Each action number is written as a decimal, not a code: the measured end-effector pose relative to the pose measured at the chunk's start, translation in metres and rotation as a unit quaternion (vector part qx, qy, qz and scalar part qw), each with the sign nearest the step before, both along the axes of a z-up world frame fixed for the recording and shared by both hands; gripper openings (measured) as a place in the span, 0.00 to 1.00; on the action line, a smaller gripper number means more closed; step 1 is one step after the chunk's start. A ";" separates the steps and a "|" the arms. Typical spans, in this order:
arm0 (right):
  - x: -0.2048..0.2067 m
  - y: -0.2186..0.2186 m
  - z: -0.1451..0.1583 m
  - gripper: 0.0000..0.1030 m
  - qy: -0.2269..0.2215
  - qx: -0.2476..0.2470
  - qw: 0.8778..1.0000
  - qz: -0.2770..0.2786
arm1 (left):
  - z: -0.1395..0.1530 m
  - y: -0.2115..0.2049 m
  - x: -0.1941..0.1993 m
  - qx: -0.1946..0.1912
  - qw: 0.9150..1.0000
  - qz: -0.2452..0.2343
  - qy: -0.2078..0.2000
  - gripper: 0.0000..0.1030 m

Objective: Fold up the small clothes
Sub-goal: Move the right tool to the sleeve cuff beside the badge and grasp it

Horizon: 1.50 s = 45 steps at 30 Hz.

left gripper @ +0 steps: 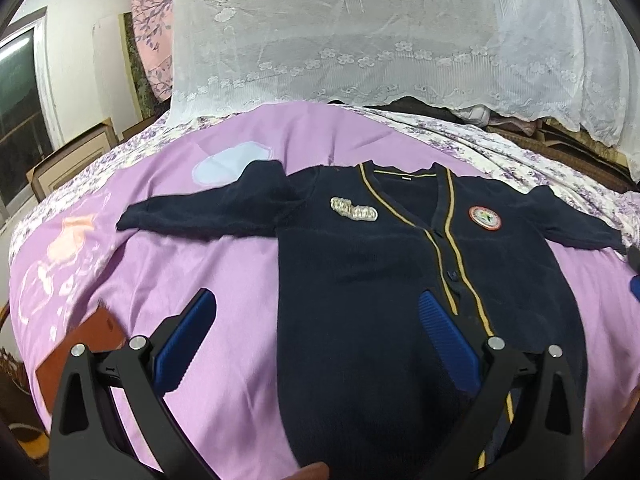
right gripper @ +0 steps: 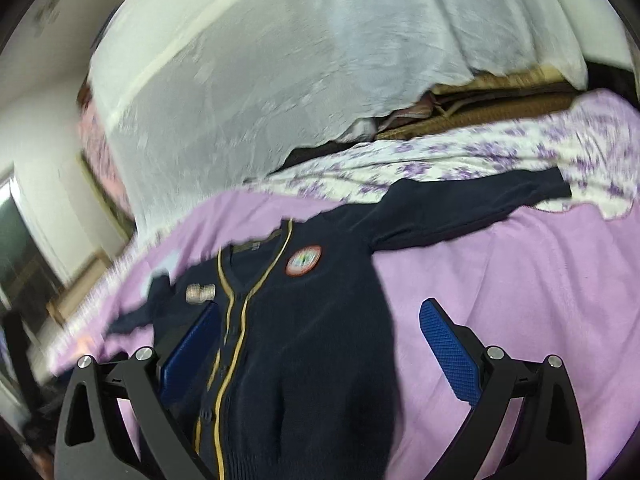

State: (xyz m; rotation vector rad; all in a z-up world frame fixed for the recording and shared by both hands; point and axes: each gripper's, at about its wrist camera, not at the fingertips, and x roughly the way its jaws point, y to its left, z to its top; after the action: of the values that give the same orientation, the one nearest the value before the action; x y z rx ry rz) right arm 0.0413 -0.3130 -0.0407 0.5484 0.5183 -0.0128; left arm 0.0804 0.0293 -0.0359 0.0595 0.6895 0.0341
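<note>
- Claws both gaping wide and gripping nothing: left claw (left gripper: pixel 316 340) hovering over the lower left half of the garment, right claw (right gripper: pixel 320 344) hovering over its lower right half.
- Lying flat across the purple bedspread (left gripper: pixel 224 152): navy cardigan (left gripper: pixel 360 272), front up, buttoned, both sleeves spread out sideways.
- Running straight away from both claws, hem nearest and collar farthest: long axis of the body, marked by the yellow placket stripes (left gripper: pixel 452 264).
- Stretching out to the left, well apart from the left claw yet on its side: left sleeve (left gripper: pixel 208 208).
- Reaching toward the floral bedding on the right, on the right claw's side: right sleeve (right gripper: pixel 480 200).
- Straddling the cardigan's left edge in the left wrist view: one blue pad (left gripper: pixel 188 344) over bedspread, the other over knit.
- Judging the fold as not yet begun; each sleeve probably suiting the claw on its own side.
- Sitting on the chest: round badge (left gripper: pixel 485 218) and a pale name patch (left gripper: pixel 354 214).
</note>
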 end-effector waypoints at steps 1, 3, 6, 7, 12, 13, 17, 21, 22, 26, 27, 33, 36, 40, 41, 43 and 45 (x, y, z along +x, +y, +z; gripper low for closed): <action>0.005 -0.019 -0.001 0.97 0.002 0.031 0.999 -0.010 | 0.001 0.000 0.007 0.002 1.000 -0.001 0.003 0.96; 0.014 -0.056 -0.004 0.96 0.004 0.093 0.995 -0.029 | 0.003 -0.001 0.022 0.004 1.000 0.000 0.006 0.96; 0.027 -0.104 -0.009 0.84 0.001 0.159 0.986 -0.057 | 0.006 -0.004 0.044 0.006 1.000 0.003 0.009 0.96; 0.031 -0.117 -0.011 0.78 0.000 0.173 0.983 -0.065 | 0.006 -0.005 0.051 0.006 1.000 0.002 0.012 0.96; 0.045 -0.163 -0.037 0.73 0.014 0.206 0.971 -0.119 | -0.013 -0.020 0.086 0.009 0.999 0.000 0.031 0.96; 0.046 -0.170 -0.043 0.72 0.019 0.211 0.969 -0.127 | -0.022 -0.022 0.092 0.009 0.999 -0.001 0.038 0.96; 0.053 -0.194 -0.062 0.66 0.036 0.230 0.960 -0.154 | -0.075 -0.026 0.121 0.009 0.994 0.005 0.105 0.96; 0.059 -0.210 -0.072 0.65 0.060 0.224 0.954 -0.192 | -0.075 -0.020 0.124 -0.021 0.994 -0.003 0.108 0.96; 0.061 -0.213 -0.076 0.65 0.064 0.227 0.951 -0.200 | -0.076 -0.020 0.125 -0.019 0.994 -0.004 0.112 0.96; 0.072 -0.222 -0.087 0.63 0.075 0.230 0.946 -0.214 | -0.077 -0.024 0.126 -0.016 0.994 -0.003 0.112 0.96; 0.076 -0.225 -0.089 0.63 0.078 0.230 0.945 -0.219 | -0.077 -0.025 0.126 -0.015 0.994 -0.003 0.112 0.96; 0.104 -0.236 -0.092 0.58 0.076 0.210 0.946 -0.236 | -0.079 -0.024 0.124 -0.010 0.994 -0.003 0.113 0.96; 0.114 -0.238 -0.094 0.53 0.072 0.181 0.951 -0.241 | -0.080 -0.026 0.125 -0.008 0.993 -0.003 0.114 0.96; 0.119 -0.238 -0.096 0.48 0.062 0.149 0.958 -0.236 | -0.080 -0.025 0.125 -0.008 0.994 -0.003 0.113 0.96; 0.118 -0.239 -0.096 0.44 0.056 0.151 0.959 -0.234 | -0.080 -0.025 0.125 -0.007 0.994 -0.003 0.113 0.96; 0.108 -0.244 -0.094 0.11 0.026 0.163 0.957 -0.239 | -0.081 -0.027 0.126 -0.001 0.993 -0.003 0.114 0.96; 0.098 -0.246 -0.087 0.09 0.001 0.167 0.956 -0.240 | -0.081 -0.027 0.125 0.002 0.994 -0.003 0.114 0.96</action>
State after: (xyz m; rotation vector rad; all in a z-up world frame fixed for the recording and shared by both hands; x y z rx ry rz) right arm 0.1390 -0.5588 -0.1279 0.9973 0.3798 -0.3943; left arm 0.2057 0.0020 -0.1174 0.0690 0.9167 0.0236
